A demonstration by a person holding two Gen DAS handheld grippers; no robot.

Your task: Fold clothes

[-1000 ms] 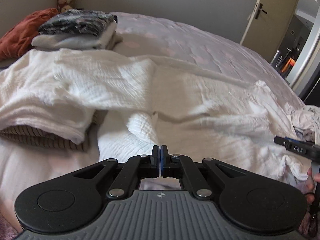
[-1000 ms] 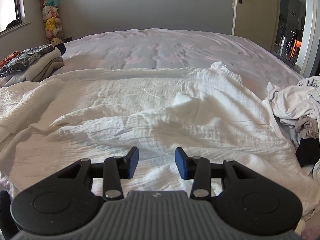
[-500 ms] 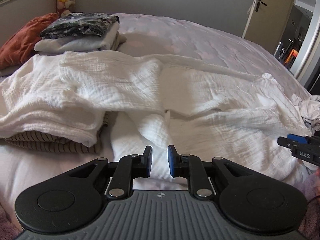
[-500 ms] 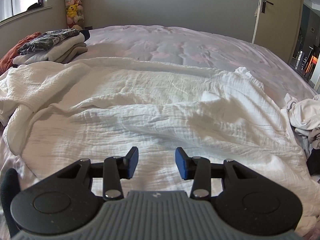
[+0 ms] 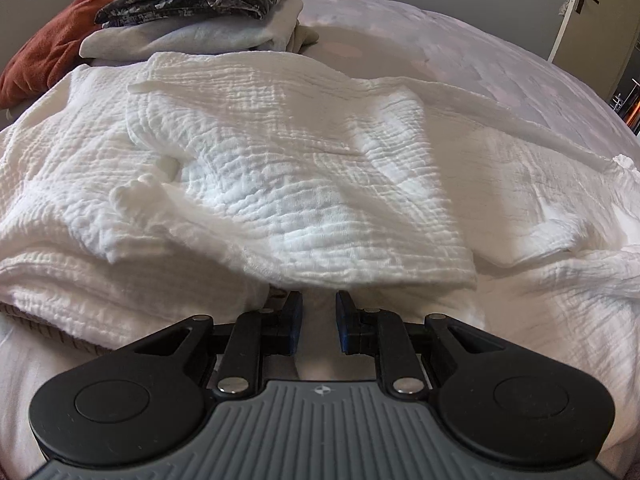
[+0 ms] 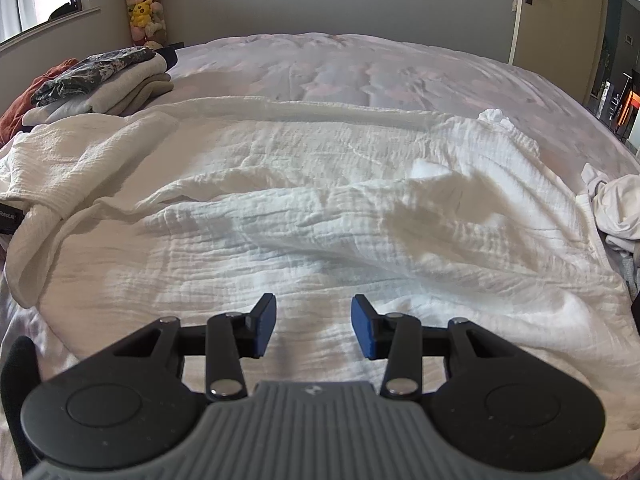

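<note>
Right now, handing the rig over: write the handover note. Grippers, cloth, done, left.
Left gripper: open, empty, low at the near edge of the folded flap.
Right gripper: open, empty, over the near part of the white cloth.
Cloth: spread across the bed, wrinkled; its left side is folded over onto itself. A striped item peeks out under its left edge.
Done: a folded stack sits at far left by the rust cloth.
Left: finish folding the white cloth; then probably the unfolded pile at the right edge.
</note>
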